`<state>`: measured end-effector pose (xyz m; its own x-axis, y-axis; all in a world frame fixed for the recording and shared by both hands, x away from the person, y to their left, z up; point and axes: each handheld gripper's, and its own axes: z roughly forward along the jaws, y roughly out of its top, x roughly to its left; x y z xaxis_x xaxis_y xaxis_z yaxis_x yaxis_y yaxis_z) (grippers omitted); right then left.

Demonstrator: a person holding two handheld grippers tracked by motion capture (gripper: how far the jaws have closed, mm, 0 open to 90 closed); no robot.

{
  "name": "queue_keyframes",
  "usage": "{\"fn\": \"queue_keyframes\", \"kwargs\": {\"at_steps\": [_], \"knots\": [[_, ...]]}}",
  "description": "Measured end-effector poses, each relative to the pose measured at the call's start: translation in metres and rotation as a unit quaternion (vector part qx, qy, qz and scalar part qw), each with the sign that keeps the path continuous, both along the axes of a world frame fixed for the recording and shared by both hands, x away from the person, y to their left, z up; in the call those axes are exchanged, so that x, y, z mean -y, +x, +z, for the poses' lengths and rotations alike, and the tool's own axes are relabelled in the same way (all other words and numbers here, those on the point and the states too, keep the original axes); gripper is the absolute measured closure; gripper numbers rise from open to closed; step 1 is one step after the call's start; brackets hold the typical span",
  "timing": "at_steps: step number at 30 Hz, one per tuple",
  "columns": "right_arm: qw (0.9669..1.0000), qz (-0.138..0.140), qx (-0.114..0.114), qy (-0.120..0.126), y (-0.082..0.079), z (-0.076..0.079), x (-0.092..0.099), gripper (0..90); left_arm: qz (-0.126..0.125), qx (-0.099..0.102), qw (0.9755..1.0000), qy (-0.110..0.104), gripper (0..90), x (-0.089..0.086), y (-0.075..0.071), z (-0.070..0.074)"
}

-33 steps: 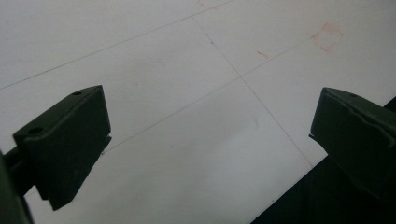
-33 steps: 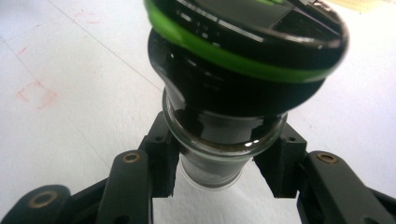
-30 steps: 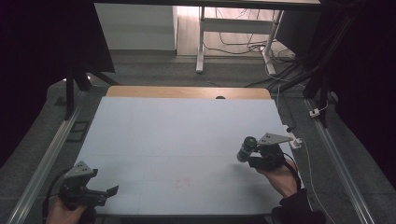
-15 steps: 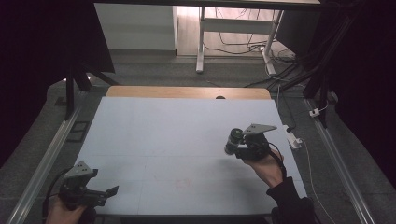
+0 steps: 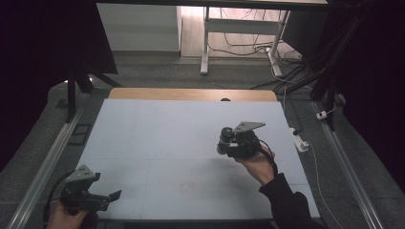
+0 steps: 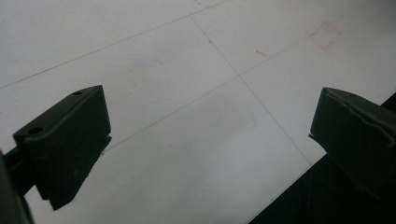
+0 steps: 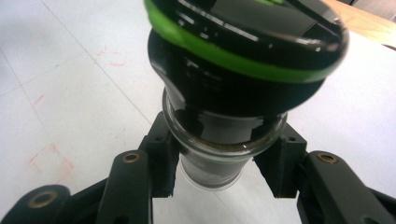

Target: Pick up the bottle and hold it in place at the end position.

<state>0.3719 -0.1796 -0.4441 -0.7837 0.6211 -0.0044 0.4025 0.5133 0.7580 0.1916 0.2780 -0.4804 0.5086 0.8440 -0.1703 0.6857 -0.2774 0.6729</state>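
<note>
High view overhead; gripper views close (shared table (image 5: 157,138))

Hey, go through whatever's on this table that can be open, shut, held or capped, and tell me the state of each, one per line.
Right claw: shut on the jar, held above the table.
Jar: glass, dark contents, gripped by its body.
Lid: black with a green ring, on the jar.
Left claw: open, nothing between its jaws.

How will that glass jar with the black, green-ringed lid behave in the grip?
The jar is probably rigid and breakable: clear glass. It is likely slippery, since the right gripper's fingers pinch its smooth round body. The wide lid may make it top-heavy.
</note>
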Motion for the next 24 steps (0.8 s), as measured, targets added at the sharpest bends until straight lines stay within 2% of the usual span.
{"fn": "queue_keyframes", "kwargs": {"at_steps": [4,10,14,24], "knots": [[1.0000,0.000,0.005,-0.002,0.007,-0.003,-0.009,52.4,0.000,0.000,1.0000,0.000,0.0,0.000,0.000,0.000],[1.0000,0.003,0.001,0.001,0.017,-0.007,-0.023,52.4,0.000,0.001,1.0000,-0.004,0.0,-0.001,0.000,0.000],[0.9999,0.013,0.001,-0.001,0.024,-0.010,-0.041,52.4,0.000,0.001,1.0000,-0.004,0.0,-0.001,0.000,0.000],[0.9993,0.035,-0.002,-0.013,0.033,-0.023,-0.071,52.4,-0.001,0.000,1.0000,-0.003,0.0,-0.001,0.000,0.000]]}}
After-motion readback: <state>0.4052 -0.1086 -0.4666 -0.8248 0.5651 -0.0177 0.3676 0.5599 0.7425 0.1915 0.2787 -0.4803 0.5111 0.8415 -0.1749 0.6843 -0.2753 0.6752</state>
